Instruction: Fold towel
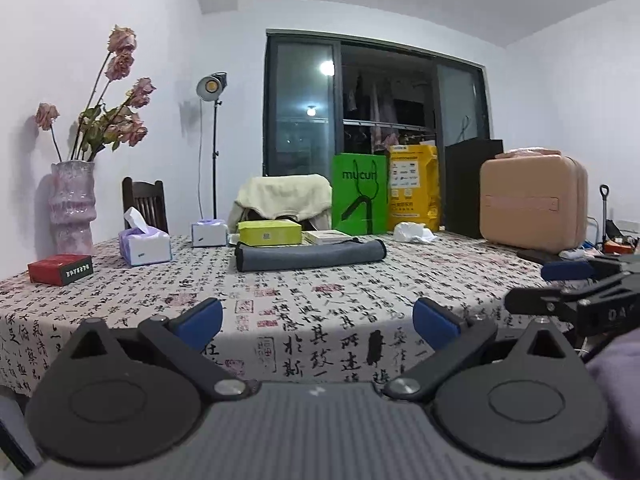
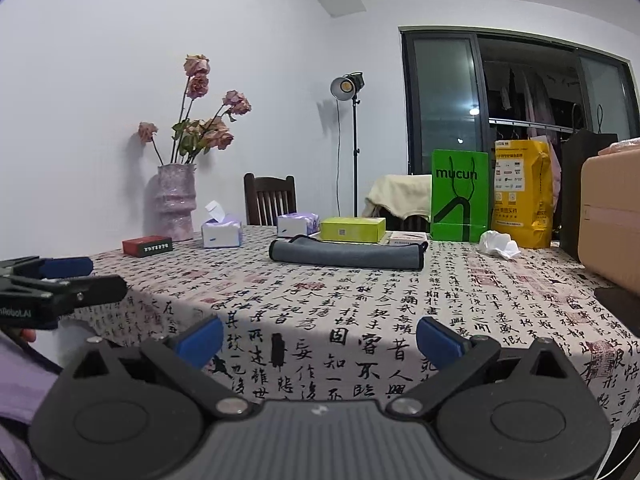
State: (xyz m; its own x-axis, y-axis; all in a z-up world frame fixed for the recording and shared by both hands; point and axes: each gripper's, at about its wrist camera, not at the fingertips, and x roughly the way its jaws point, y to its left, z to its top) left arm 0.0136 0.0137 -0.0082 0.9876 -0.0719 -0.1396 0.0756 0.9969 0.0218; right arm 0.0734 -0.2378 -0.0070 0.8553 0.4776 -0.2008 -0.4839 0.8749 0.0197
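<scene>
A grey towel (image 1: pixel 310 255) lies folded in a long flat bundle on the far middle of the table; it also shows in the right wrist view (image 2: pixel 346 254). My left gripper (image 1: pixel 318 320) is open and empty, held near the table's front edge, well short of the towel. My right gripper (image 2: pixel 320 338) is open and empty too, beside the left one at the front edge. Each gripper shows at the side of the other's view: the right one (image 1: pixel 560 284), the left one (image 2: pixel 68 280).
The table has a calligraphy-print cloth (image 1: pixel 304 312). Behind the towel stand a yellow-green box (image 1: pixel 270 232), two tissue boxes (image 1: pixel 145 246), a red box (image 1: pixel 60 269), a pink vase with dried roses (image 1: pixel 72 206), a green bag (image 1: pixel 360 199), a yellow bag (image 1: pixel 414 188) and a peach case (image 1: pixel 534 204).
</scene>
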